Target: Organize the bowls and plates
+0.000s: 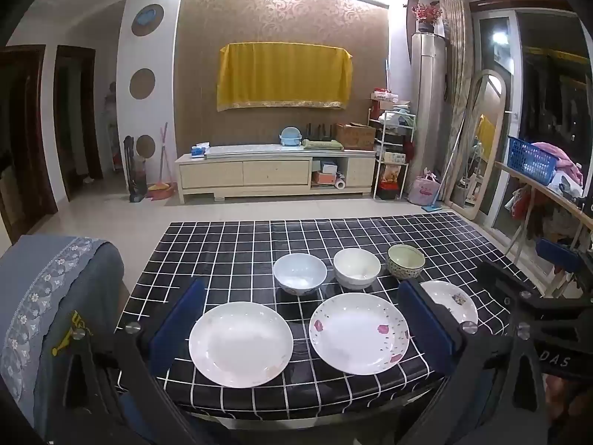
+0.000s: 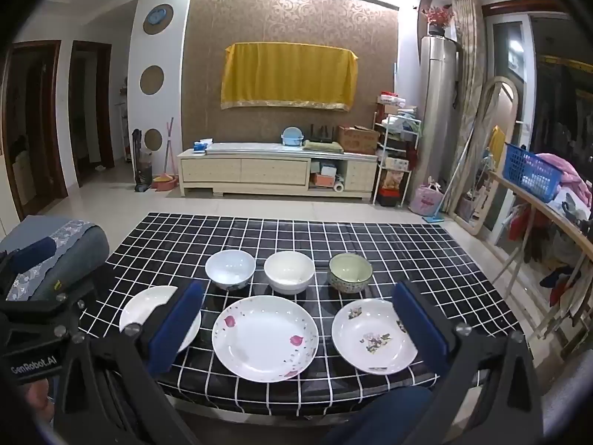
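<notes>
A table covered in black oilcloth with a white grid carries six pieces of crockery in two rows. Along the near edge lie three round white china plates: a nearly plain one toward the near left corner, a wider one with pink petal prints in the middle, and a smaller one with a flower cluster in its centre toward the near right corner. Behind them, toward the middle of the table, stand three bowls in a line, each apart from its neighbour: a pale blue-white bowl on the left, a plain white bowl in the middle, a green-lined patterned bowl on the right.

The left gripper hangs above the near edge, blue-padded fingers spread wide and empty. The right gripper hangs likewise, fingers released, holding nothing
</notes>
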Tool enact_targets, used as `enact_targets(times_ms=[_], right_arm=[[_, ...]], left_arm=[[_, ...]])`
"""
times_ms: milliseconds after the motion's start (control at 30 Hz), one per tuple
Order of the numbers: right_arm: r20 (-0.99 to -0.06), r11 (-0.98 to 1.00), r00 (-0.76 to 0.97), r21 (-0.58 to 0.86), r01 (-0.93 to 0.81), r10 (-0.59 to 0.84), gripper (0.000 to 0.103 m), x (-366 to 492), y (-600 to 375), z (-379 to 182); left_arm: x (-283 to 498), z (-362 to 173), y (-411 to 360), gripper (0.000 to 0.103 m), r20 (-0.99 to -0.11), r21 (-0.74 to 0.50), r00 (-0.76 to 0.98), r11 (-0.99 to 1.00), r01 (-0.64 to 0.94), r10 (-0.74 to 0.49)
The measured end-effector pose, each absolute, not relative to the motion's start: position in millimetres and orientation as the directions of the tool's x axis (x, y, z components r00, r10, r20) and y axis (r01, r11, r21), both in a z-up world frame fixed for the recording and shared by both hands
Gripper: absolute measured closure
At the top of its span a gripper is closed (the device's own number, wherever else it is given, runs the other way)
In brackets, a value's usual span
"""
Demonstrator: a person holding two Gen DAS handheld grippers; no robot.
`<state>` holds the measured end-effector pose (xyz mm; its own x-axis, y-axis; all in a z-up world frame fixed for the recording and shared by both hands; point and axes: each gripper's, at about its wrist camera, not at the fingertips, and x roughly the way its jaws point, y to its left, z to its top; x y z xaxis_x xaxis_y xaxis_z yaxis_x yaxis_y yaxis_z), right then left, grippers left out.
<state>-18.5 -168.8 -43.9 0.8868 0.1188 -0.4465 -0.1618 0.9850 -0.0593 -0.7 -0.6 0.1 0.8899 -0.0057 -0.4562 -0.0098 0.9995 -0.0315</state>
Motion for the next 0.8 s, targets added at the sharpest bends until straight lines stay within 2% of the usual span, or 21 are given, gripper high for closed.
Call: enact_targets(times_ms=[800], right_arm=[[-0.443,0.982,0.886,-0.053,-0.182,0.14,0.0,-19.7,-169.3,-43.8]], left_arm=[[-2.6,2.2,2.7,0.0,-0.452,-0.044,0.892,0.999,-0.027,0.004]])
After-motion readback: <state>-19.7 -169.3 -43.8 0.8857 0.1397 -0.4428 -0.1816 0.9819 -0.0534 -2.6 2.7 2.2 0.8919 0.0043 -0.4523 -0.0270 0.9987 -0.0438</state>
